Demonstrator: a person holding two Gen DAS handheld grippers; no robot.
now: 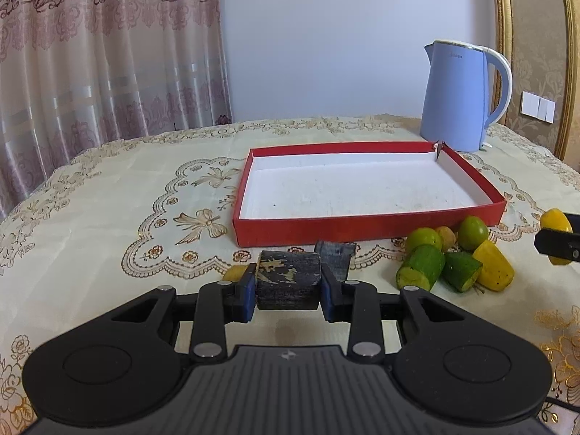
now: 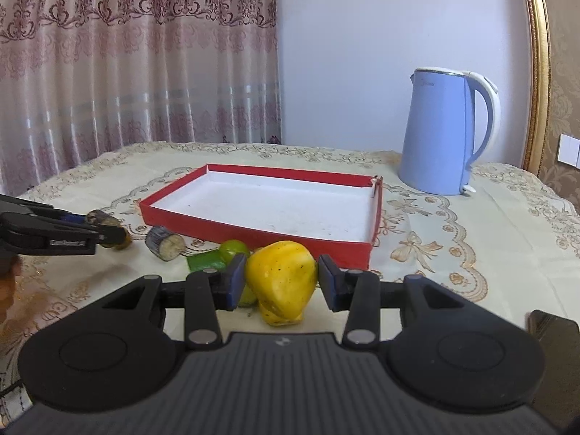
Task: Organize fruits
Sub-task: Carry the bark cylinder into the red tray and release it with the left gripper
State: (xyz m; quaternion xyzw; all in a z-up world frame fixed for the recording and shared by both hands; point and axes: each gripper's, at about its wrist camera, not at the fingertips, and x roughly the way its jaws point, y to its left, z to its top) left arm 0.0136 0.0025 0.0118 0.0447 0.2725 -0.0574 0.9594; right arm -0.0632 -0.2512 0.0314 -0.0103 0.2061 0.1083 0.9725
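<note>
So the left claw (image 1: 289, 284) is clamped on a dark, worn cylinder chunk (image 1: 288, 281), blue pads pressing both flat ends, held just above the surface (image 1: 108, 199) in front of the red tray (image 1: 362, 230). Another dark chunk (image 1: 335, 255) sits right behind it, close to the tray's near wall, and a bit of yellow (image 1: 233, 272) peeks out beside the left pad.

The right claw (image 2: 282, 281) is pinching a yellow fruit (image 2: 281, 281) that looks like a bell pepper or similar; the pads touch its sides. From the left wrist view, you can just catch that fruit at the far right edge.

The rest of the fruit pile (image 1: 453, 257) lies on the surface by the tray's near right corner: two round green ones, a small brownish one between them, two cut green pieces and a yellow piece, all bunched up and touching. The tray itself is white inside with nothing in it.

A light blue kettle (image 1: 460, 98) stands behind the tray's far right corner. The surface has a cream embroidered cloth, and a patterned curtain (image 1: 108, 54) hangs at the back left.
</note>
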